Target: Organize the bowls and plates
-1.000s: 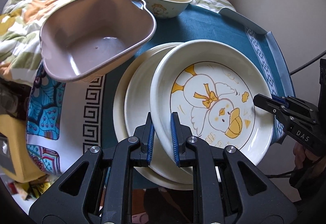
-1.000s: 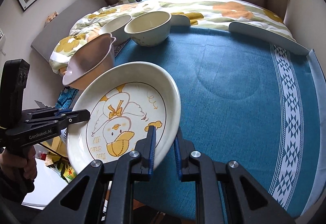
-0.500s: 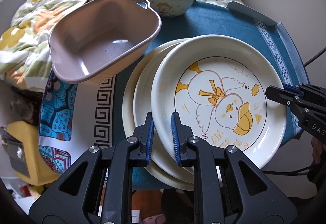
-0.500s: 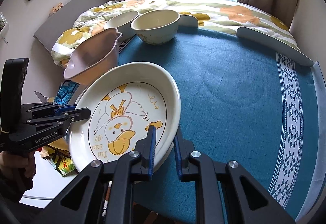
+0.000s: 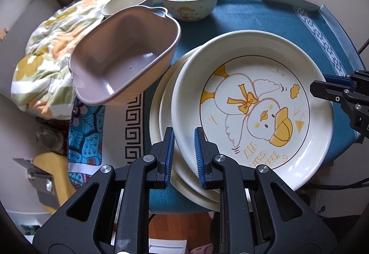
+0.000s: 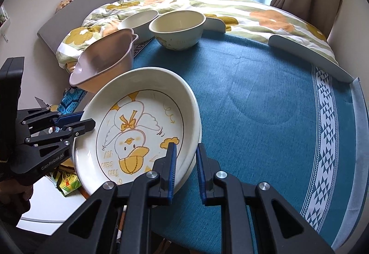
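A cream plate with a yellow duck drawing (image 5: pixel 249 106) (image 6: pixel 138 120) is held at two sides. My left gripper (image 5: pixel 183 131) (image 6: pixel 88 118) is shut on its left rim, and my right gripper (image 6: pixel 186 145) (image 5: pixel 319 83) is shut on its right rim. The duck plate sits over a stack of two plain cream plates (image 5: pixel 161 115), offset to the right; whether it touches them I cannot tell. A pinkish-brown squarish bowl (image 5: pixel 124 55) (image 6: pixel 103 62) stands left of the plates. Two cream bowls (image 5: pixel 189 0) (image 5: pixel 126 1) stand at the back.
The table carries a blue cloth (image 6: pixel 265 104) with a white-patterned border, and white guard rails (image 6: pixel 309 55) line its far edge. Flowered bedding (image 6: pixel 230 7) lies beyond it. A patterned cloth (image 5: pixel 87 129) hangs at the left edge.
My left gripper has tilted and shifted a little while keeping its hold on the plate rim. The duck plate and my right gripper have stayed nearly where they were.
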`<state>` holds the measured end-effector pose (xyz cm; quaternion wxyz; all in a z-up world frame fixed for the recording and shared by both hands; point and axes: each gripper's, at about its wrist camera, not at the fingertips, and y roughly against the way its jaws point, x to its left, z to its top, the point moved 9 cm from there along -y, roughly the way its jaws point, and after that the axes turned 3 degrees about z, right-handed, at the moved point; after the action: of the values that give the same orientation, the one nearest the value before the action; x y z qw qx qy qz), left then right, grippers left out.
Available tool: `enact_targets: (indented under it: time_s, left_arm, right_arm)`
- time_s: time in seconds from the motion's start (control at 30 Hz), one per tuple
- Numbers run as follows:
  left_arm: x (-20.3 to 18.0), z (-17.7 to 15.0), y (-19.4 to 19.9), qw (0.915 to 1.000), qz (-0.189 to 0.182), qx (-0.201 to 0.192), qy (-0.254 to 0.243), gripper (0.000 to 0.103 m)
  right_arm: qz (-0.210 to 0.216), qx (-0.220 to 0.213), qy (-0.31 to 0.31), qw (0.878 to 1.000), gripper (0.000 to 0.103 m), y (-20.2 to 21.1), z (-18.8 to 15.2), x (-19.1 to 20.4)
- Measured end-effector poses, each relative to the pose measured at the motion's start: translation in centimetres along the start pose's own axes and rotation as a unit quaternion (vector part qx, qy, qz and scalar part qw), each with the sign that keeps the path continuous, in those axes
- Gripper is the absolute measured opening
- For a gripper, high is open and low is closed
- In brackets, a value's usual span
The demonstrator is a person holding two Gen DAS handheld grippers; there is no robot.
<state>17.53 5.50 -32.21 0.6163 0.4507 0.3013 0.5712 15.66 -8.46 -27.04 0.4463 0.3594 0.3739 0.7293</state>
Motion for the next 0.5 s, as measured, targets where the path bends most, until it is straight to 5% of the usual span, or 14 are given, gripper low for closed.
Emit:
enact_targets:
  time_s: [0.2, 0.5]
  left_arm:
    - [0.0, 0.1, 0.8, 0.9981, 0.05, -0.014, -0.034, 0.015]
    - [0.8, 0.3, 0.8, 0.9994, 0.028, -0.01, -0.019, 0.015]
  right_arm:
    - [0.003, 0.004, -0.001, 1.0, 0.016, -0.3, 0.1, 0.1]
    - [0.016, 0.0, 0.021, 1.0, 0.016, -0.3, 0.7, 1.6]
